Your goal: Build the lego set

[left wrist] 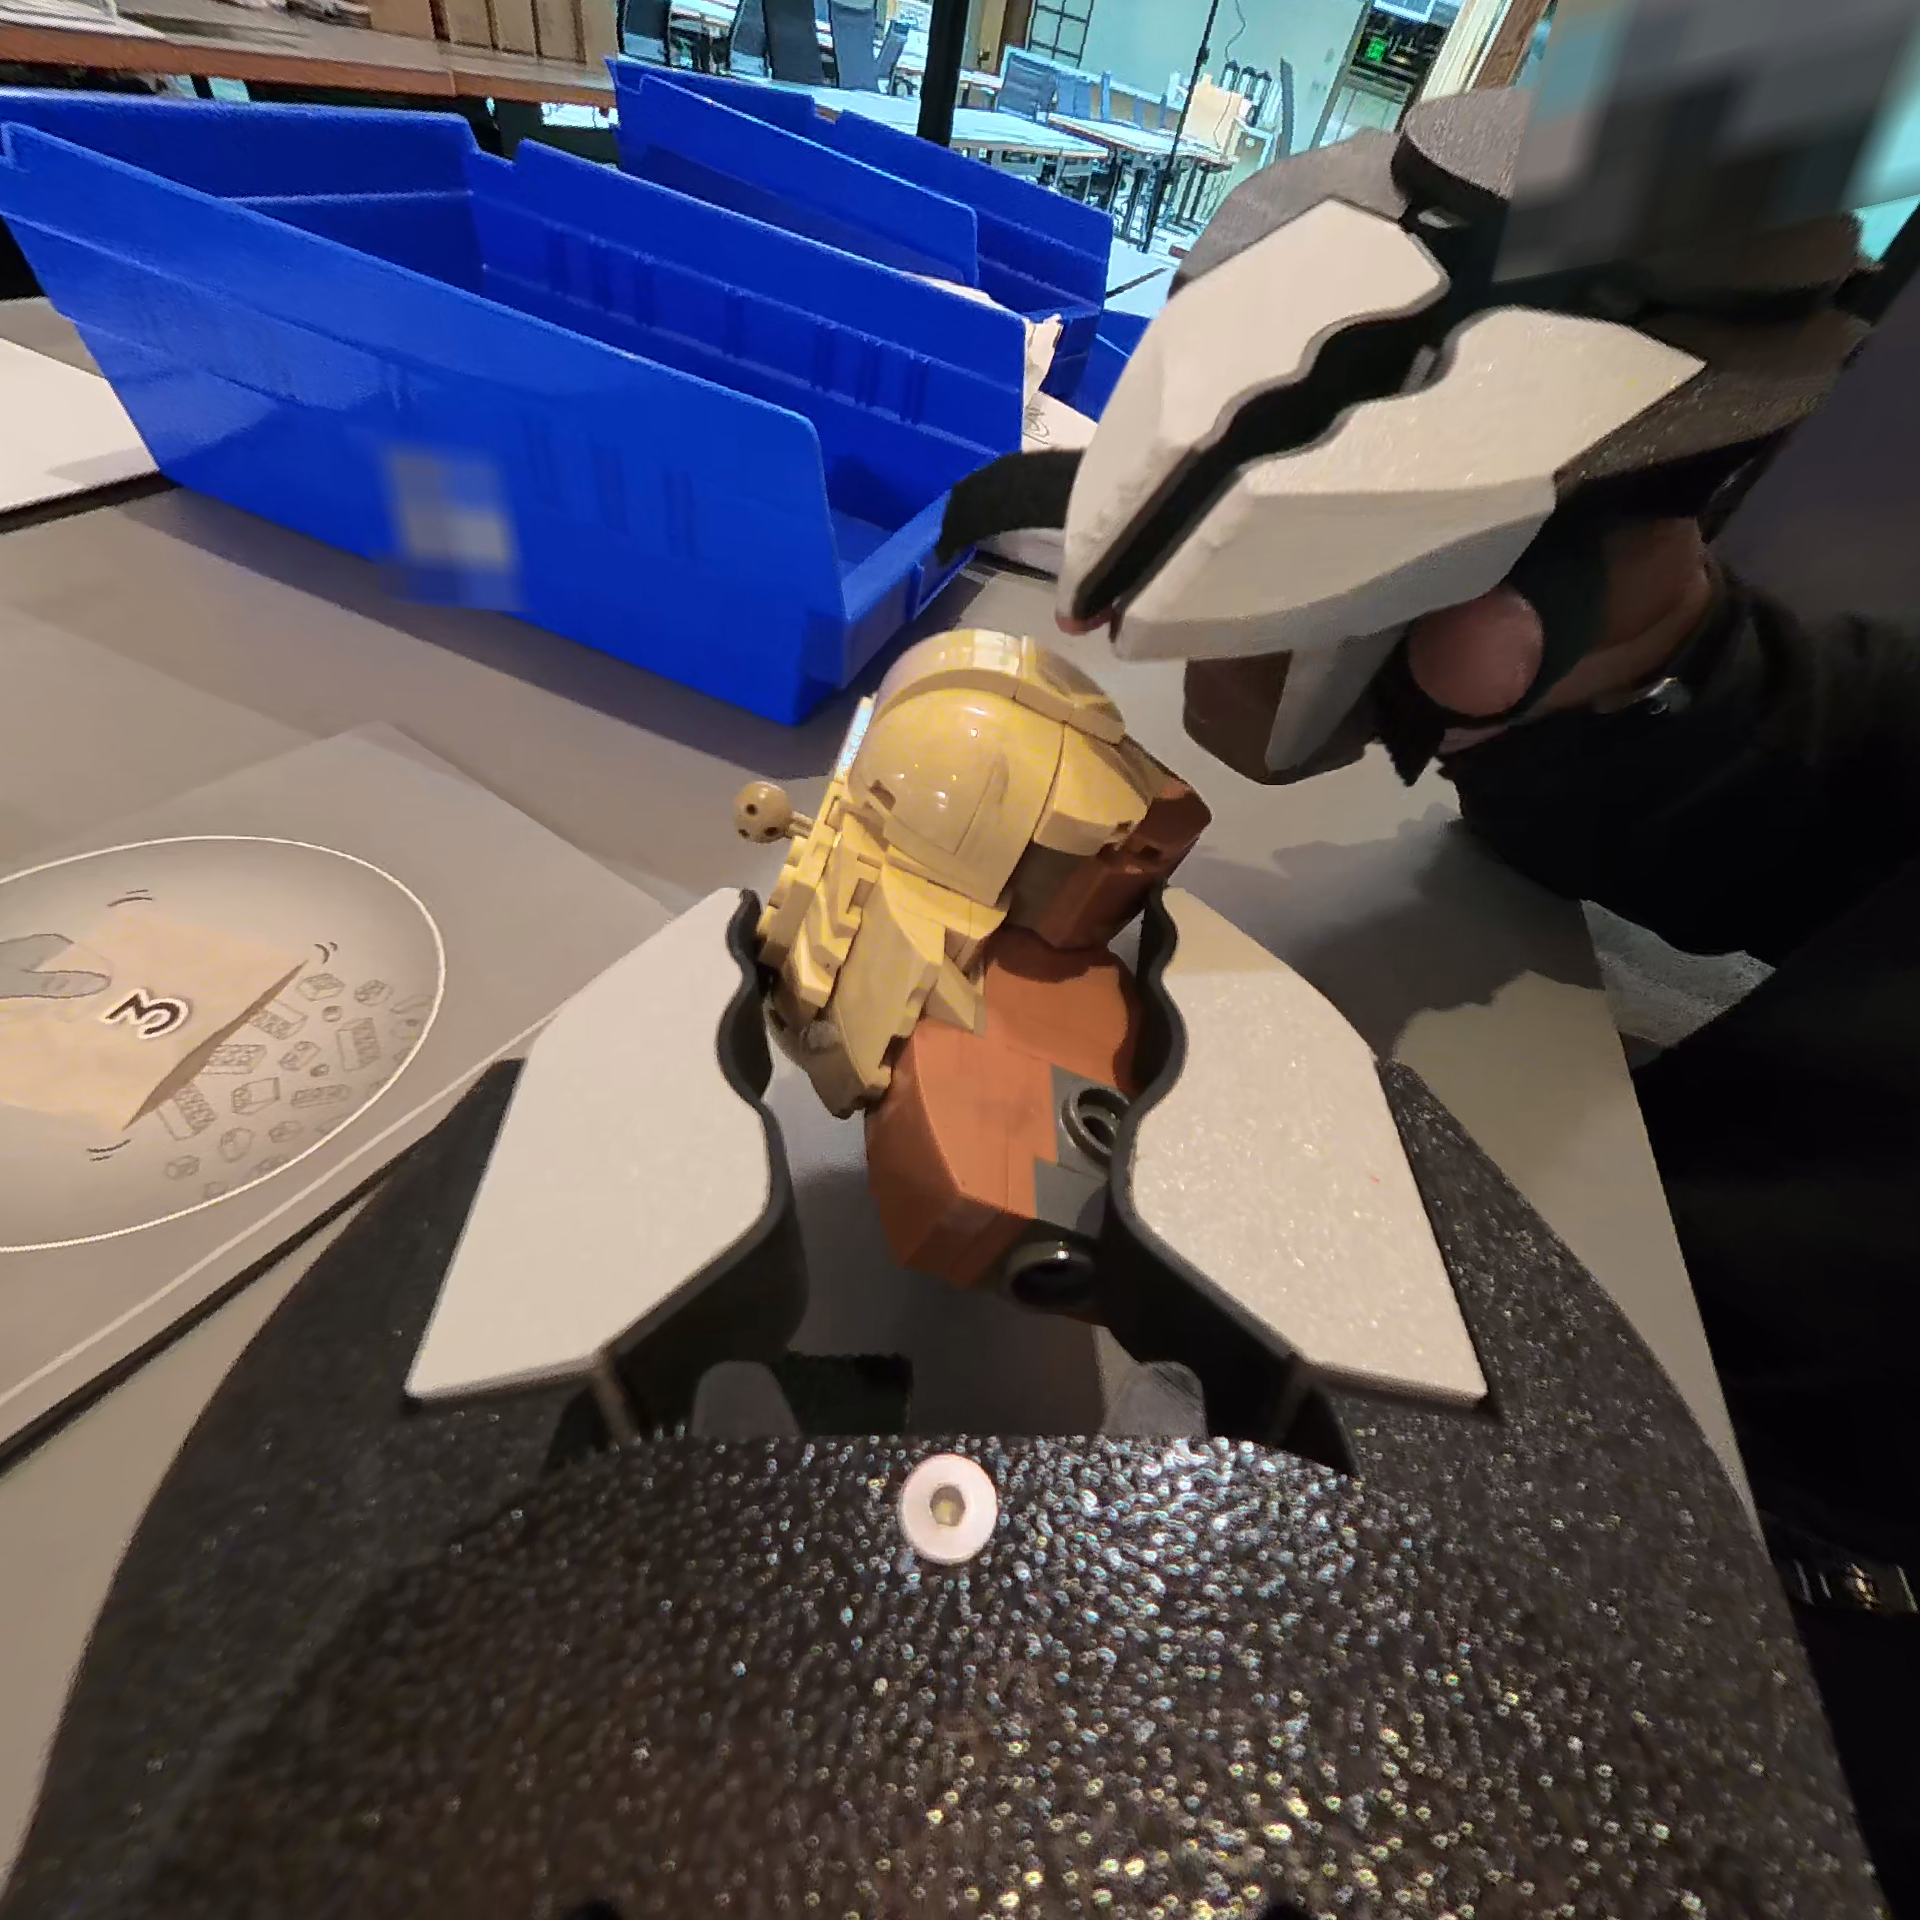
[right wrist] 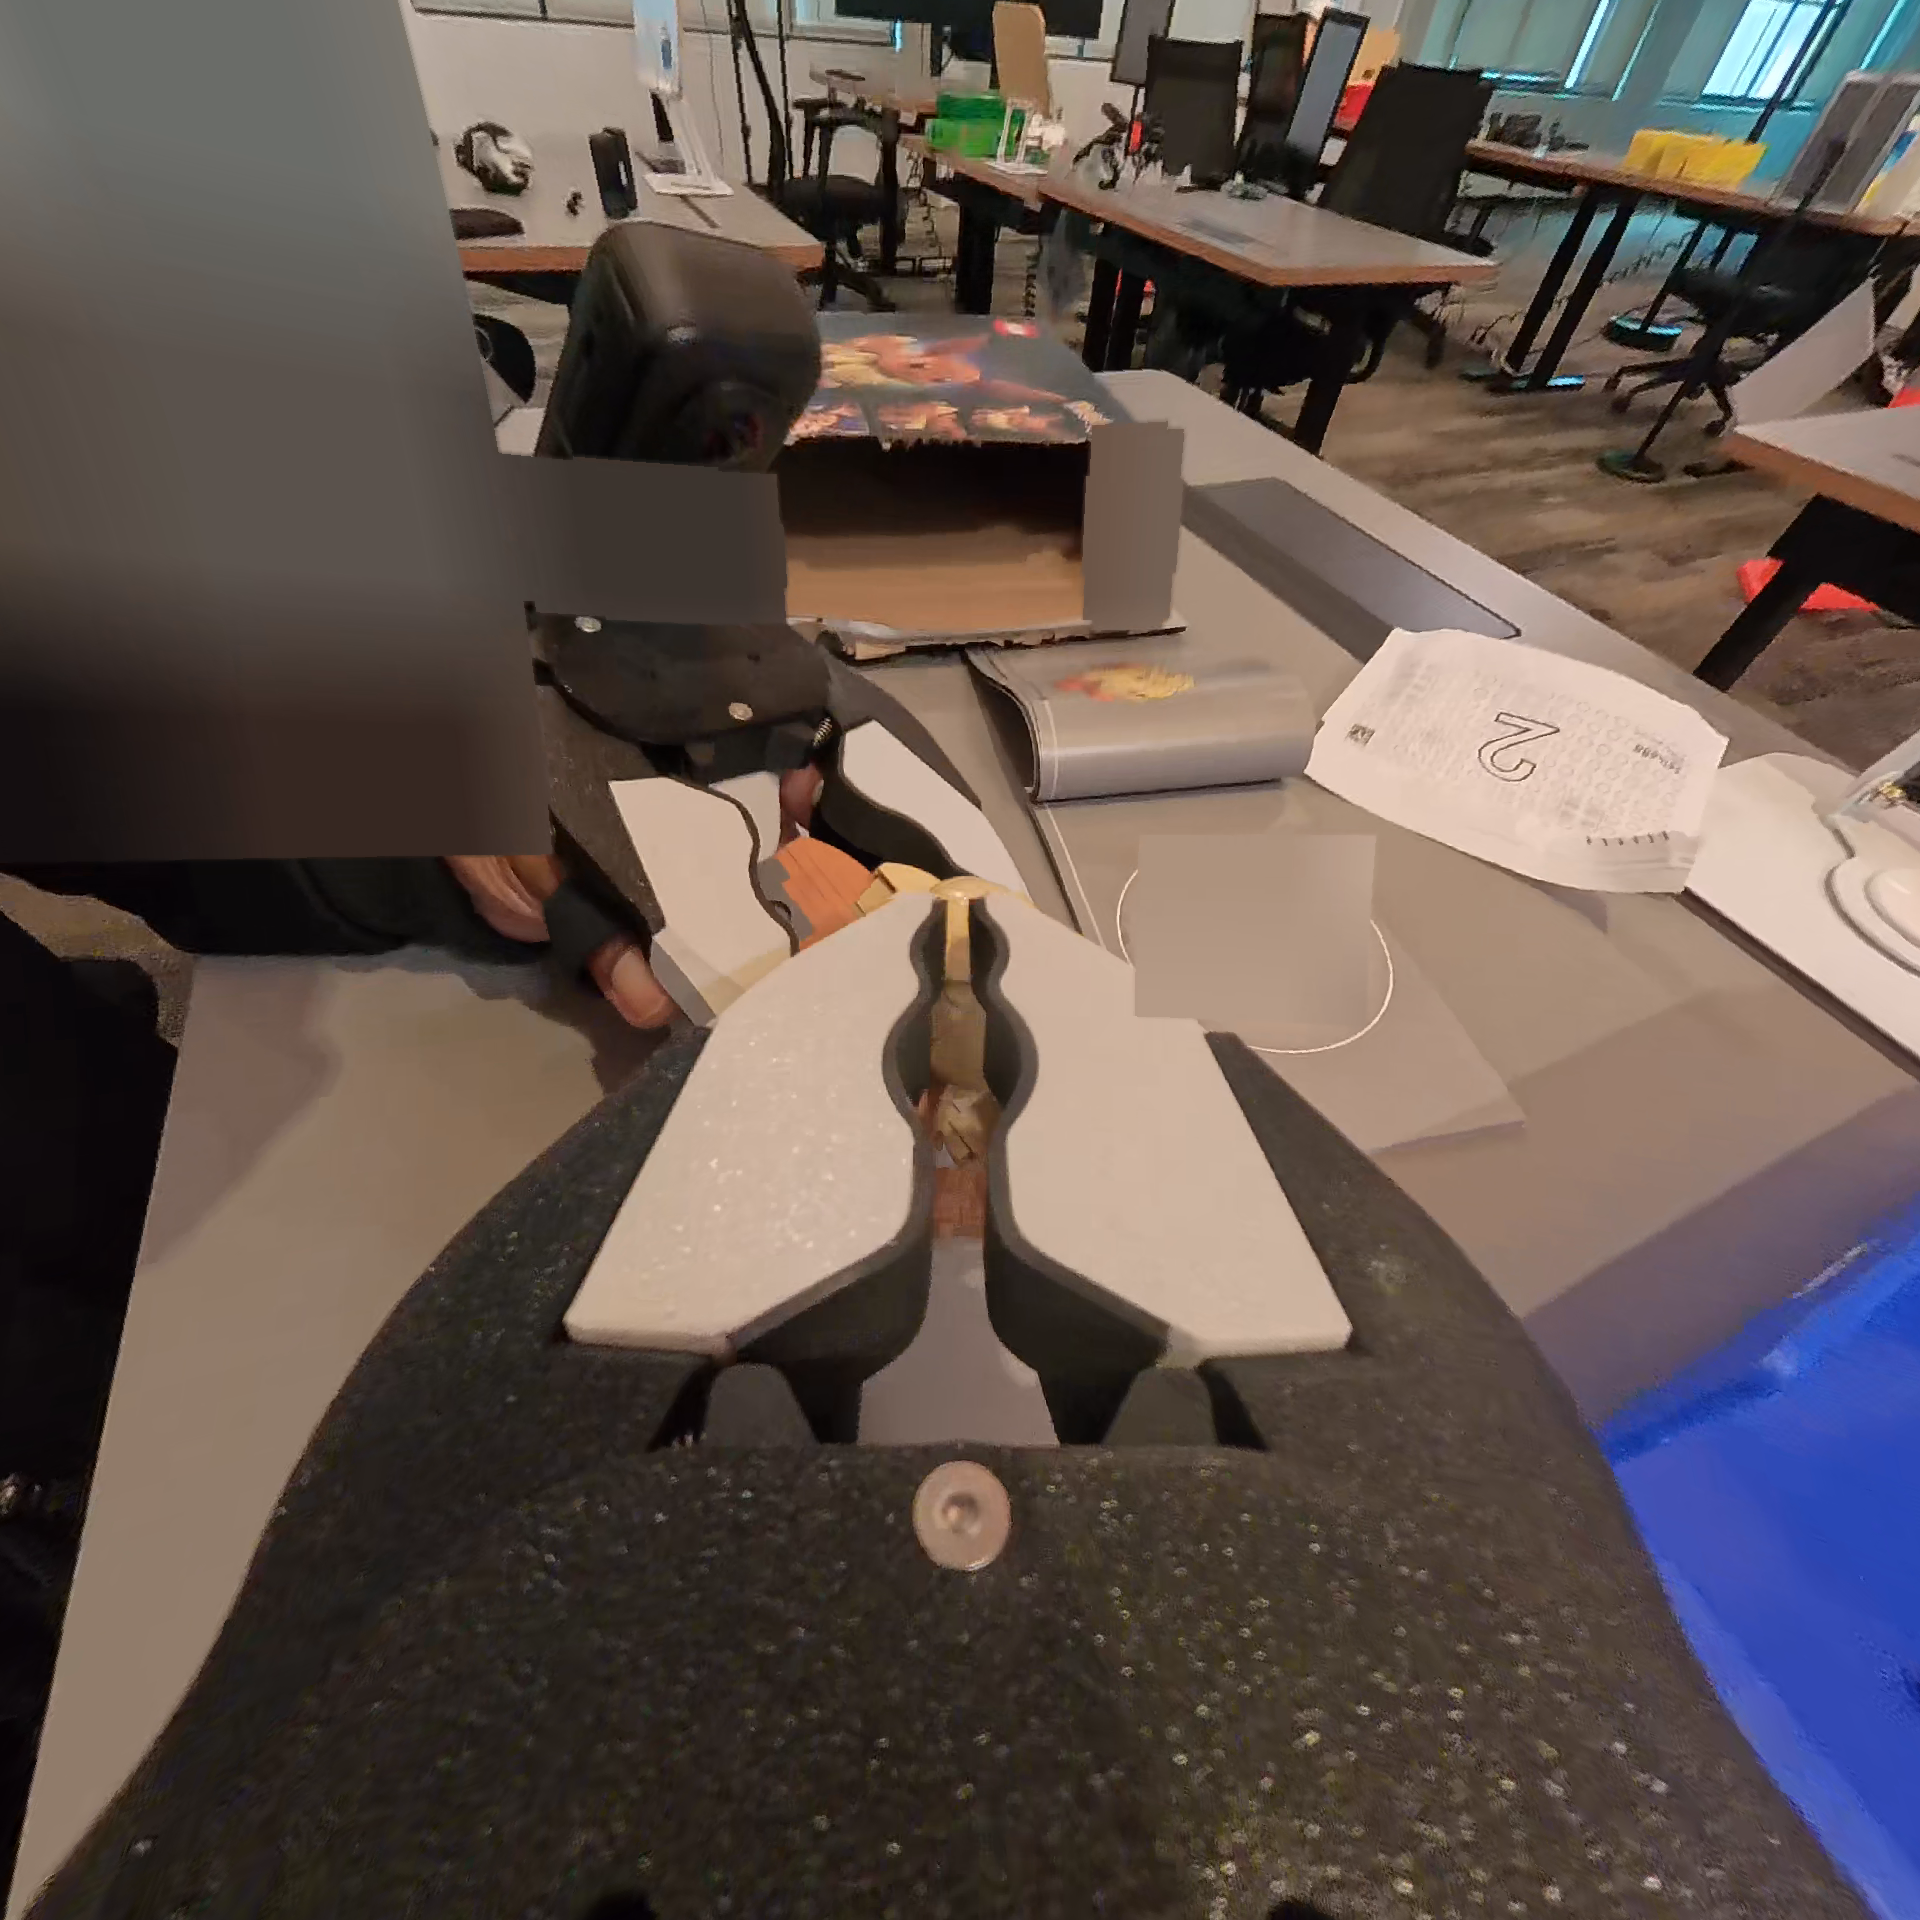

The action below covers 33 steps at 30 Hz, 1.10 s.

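My left gripper point(left wrist: 951, 909) is shut on a tan and brown brick-built model point(left wrist: 935, 883) and holds it tilted above the grey table point(left wrist: 623, 748). One pad presses the tan side and the other the brown side. My right gripper point(left wrist: 1075, 615) comes in from the upper right with its fingers together, its tips just above the model's rounded tan top. In the right wrist view my right gripper point(right wrist: 961, 914) shows only a thin slit, with the tan model visible through it. Beyond it are the left gripper point(right wrist: 831, 868) and the model's brown part point(right wrist: 821, 883).
Blue plastic bins point(left wrist: 520, 416) stand behind the model, and one also shows in the right wrist view point(right wrist: 1766, 1455). An open instruction booklet point(left wrist: 208, 1039) lies at the left. An open cardboard box point(right wrist: 935, 520), a grey booklet point(right wrist: 1164, 727) and a white paper bag point(right wrist: 1507, 769) lie farther off.
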Motion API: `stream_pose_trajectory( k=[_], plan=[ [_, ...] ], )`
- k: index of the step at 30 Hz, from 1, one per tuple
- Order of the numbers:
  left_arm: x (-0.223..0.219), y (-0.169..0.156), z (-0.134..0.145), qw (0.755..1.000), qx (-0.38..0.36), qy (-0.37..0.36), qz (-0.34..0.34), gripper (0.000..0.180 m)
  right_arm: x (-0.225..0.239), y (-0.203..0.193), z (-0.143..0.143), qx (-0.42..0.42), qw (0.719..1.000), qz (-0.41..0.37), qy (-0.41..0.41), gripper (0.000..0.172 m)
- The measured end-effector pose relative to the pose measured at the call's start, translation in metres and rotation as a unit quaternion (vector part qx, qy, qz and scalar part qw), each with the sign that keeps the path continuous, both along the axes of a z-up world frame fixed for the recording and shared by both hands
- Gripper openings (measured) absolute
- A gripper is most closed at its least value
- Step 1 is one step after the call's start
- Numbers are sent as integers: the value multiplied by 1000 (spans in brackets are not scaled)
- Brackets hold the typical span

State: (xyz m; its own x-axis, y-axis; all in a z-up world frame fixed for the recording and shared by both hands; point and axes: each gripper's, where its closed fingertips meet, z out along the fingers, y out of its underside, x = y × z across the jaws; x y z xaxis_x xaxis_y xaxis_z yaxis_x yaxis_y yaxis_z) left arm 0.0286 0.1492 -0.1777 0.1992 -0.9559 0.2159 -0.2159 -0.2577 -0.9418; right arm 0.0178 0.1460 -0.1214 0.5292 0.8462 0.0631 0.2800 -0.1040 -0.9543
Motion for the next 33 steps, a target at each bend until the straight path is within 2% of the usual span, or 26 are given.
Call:
stream_pose_trajectory(
  k=[17,22,23,25,28,30,33],
  plan=[
    [-2,3,-1,1000,14,9,14,67,3,-2,-13,9,999,-16,-43,1],
    [-1,3,-1,999,37,15,17,67,4,-3,-12,-2,999,-8,-32,0],
    [0,3,1,999,44,11,17,68,3,-5,-9,-11,1000,1,-18,3],
    [0,4,4,998,60,7,18,68,7,-2,-2,-44,999,5,23,25],
    [-5,9,6,992,118,17,28,68,18,5,6,-106,991,6,86,49],
    [-8,9,12,984,177,14,25,68,17,4,-4,-172,980,28,100,69],
    [-8,2,19,967,255,6,4,68,7,-5,-18,-239,963,75,104,88]
  ],
)
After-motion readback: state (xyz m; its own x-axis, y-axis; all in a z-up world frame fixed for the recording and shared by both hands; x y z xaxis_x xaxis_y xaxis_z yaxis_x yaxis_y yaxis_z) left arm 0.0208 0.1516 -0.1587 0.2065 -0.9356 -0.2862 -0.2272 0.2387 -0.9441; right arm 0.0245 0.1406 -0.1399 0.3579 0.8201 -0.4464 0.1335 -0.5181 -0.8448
